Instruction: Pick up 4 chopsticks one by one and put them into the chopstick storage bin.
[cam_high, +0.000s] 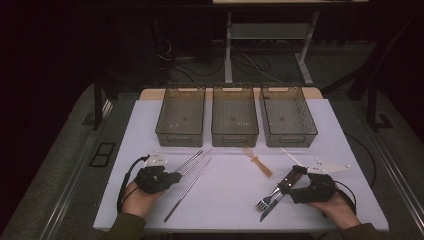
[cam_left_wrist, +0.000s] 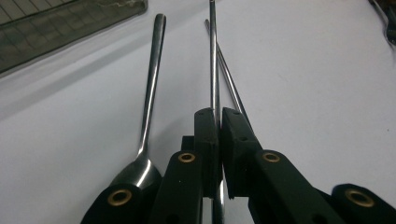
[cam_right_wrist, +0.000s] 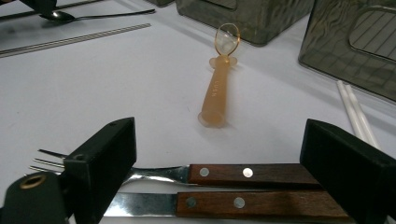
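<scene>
My left gripper is shut on a thin metal chopstick that runs forward between its jaws. A metal spoon lies just left of the jaws and a second metal chopstick slants off to their right. In the high view the left gripper rests at the table's front left. My right gripper stands open, with a wooden-handled fork and knife lying across the gap between its jaws. The high view shows the right gripper at the front right over that fork.
Three grey mesh bins stand in a row at the back of the white table top. An amber plastic spoon lies ahead of the right gripper, and white chopsticks lie beside the right-hand bin. A long metal chopstick lies loose mid-left.
</scene>
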